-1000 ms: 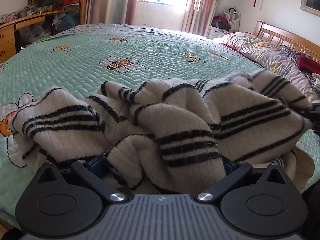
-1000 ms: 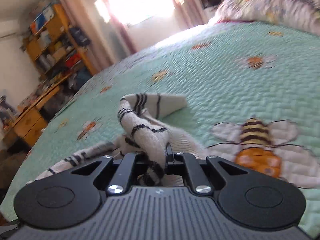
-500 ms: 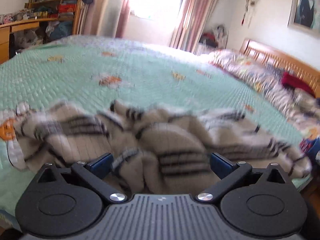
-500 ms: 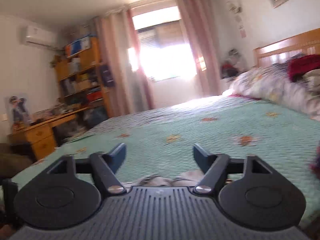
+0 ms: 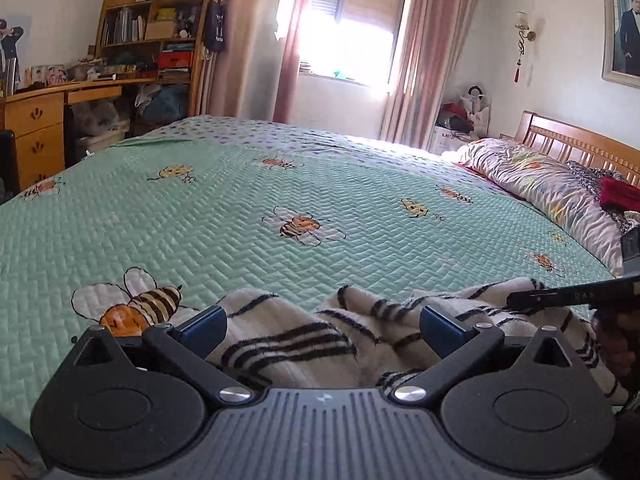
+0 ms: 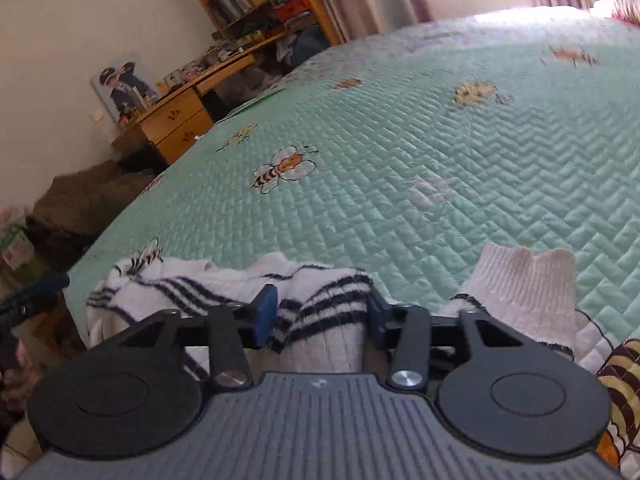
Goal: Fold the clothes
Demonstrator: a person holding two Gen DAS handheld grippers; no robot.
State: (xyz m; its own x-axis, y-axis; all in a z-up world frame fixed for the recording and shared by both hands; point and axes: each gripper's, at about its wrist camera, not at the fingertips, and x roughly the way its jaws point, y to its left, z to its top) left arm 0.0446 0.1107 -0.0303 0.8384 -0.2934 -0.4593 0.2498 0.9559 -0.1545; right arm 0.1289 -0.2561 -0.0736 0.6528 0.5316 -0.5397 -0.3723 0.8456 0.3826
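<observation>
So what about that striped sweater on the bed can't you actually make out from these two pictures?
- Striped sweater, left wrist view: its near part is hidden behind the left gripper, and the right gripper crosses its right end.
- Right wrist view: the right gripper covers the sweater's near part, so whether its half-open fingers touch the knit is unclear.
- Its overall shape cannot be told; only one ribbed cuff shows.

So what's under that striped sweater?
The sweater lies on the green bee quilt. Whatever the sweater covers is hidden.
</observation>
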